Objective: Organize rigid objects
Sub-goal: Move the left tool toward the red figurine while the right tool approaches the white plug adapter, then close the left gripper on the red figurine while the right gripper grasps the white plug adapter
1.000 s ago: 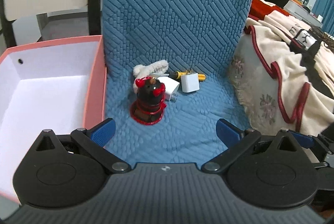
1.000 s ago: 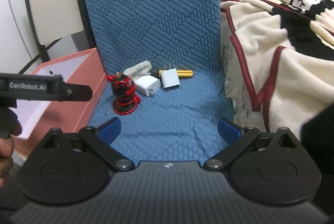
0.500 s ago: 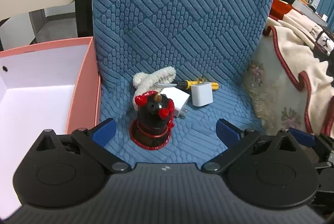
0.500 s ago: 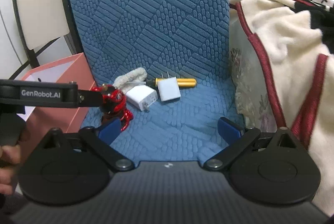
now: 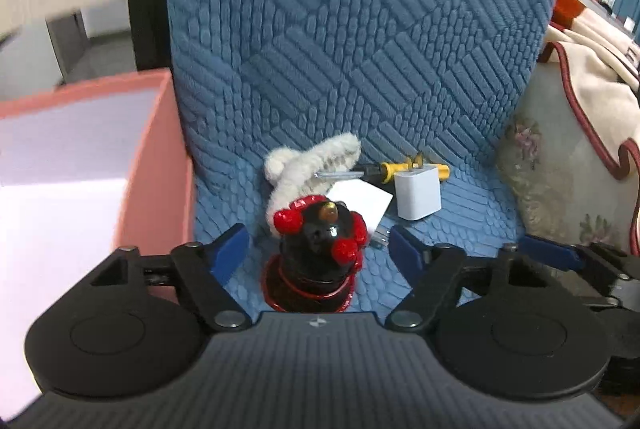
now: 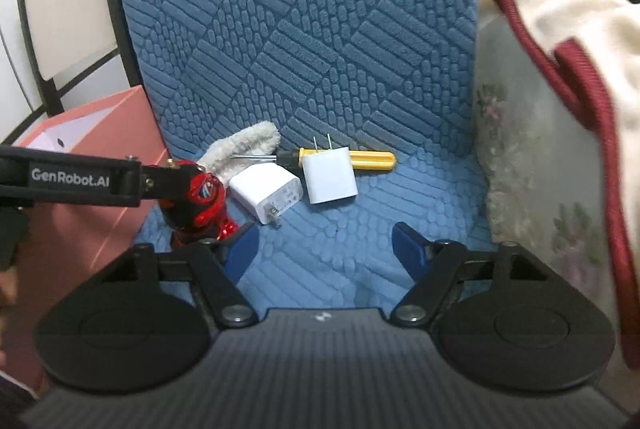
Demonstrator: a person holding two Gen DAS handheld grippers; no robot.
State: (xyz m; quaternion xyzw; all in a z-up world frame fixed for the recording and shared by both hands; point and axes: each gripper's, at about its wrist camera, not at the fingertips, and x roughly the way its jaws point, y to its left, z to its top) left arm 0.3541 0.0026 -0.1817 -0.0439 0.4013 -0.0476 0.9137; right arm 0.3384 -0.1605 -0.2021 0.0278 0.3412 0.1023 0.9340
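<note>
Step in hand, as judged: first pick. The left gripper (image 5: 319,249) is straddling the red-and-black figurine (image 5: 316,249), which is standing upright on the blue quilted seat cushion (image 5: 460,225). Its jaws are spread, with a blue pad on either side of the figurine at about 9 and 3 o'clock and a gap visible on both sides; no contact showing. The pink box (image 5: 156,165), white inside, is sitting just beside the cushion at 9 o'clock from the figurine; likely the destination, though the task sentence does not say so.

Right gripper (image 6: 326,243) is hanging over bare cushion with jaws spread and nothing between them. From its view the left tool is reaching in from 9 o'clock and covering part of the figurine (image 6: 200,197).

Other items on the seat, at 12 to 1 o'clock from the figurine: a fuzzy white fabric piece (image 5: 308,165) just behind it, a white charger lying flat (image 6: 266,189), a second white charger (image 6: 330,175) with prongs pointing toward the backrest, and a yellow-handled screwdriver (image 6: 372,159) partly hidden behind that one.

Next move calls for: pressing the left pads together on the figurine's body below the red knobs, squarely, since the rounded glossy form may slip or tip. Lifting straight up to avoid the fabric piece, whose contact with the figurine I cannot tell.
</note>
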